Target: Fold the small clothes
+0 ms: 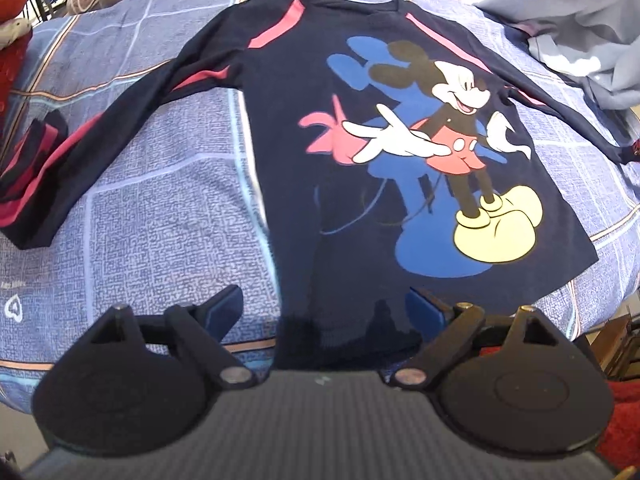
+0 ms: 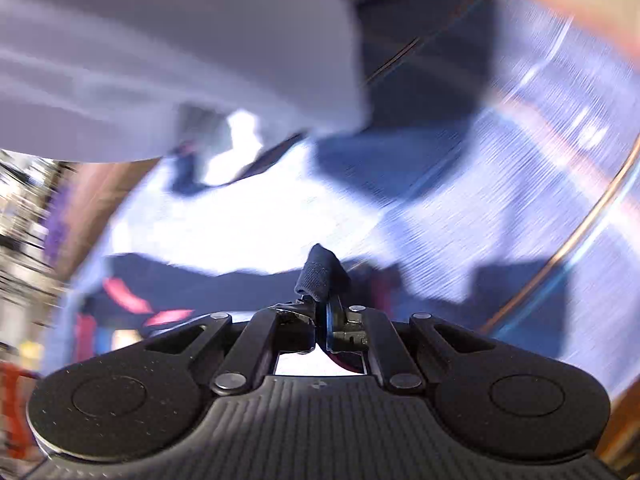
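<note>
A navy long-sleeved shirt (image 1: 340, 120) with a cartoon mouse print and pink stripes lies face up on the blue patterned bedspread (image 1: 160, 220). Its sleeves are spread to both sides. My left gripper (image 1: 324, 308) hovers over the near hem, open, with its blue-padded fingers (image 1: 224, 308) wide apart and the hem's left corner between them, not pinched. The right wrist view is smeared by motion. There my right gripper (image 2: 320, 308) is shut on a bunched piece of navy sleeve fabric (image 2: 320, 268), lifted above the bedspread (image 2: 500, 220).
A crumpled grey-blue garment (image 1: 580, 48) lies at the bed's far right, seen as a pale blur (image 2: 160, 60) in the right wrist view. A folded dark and pink garment (image 1: 36, 148) sits at the left edge by a red basket (image 1: 10, 68). Red fabric (image 1: 624, 420) shows at lower right.
</note>
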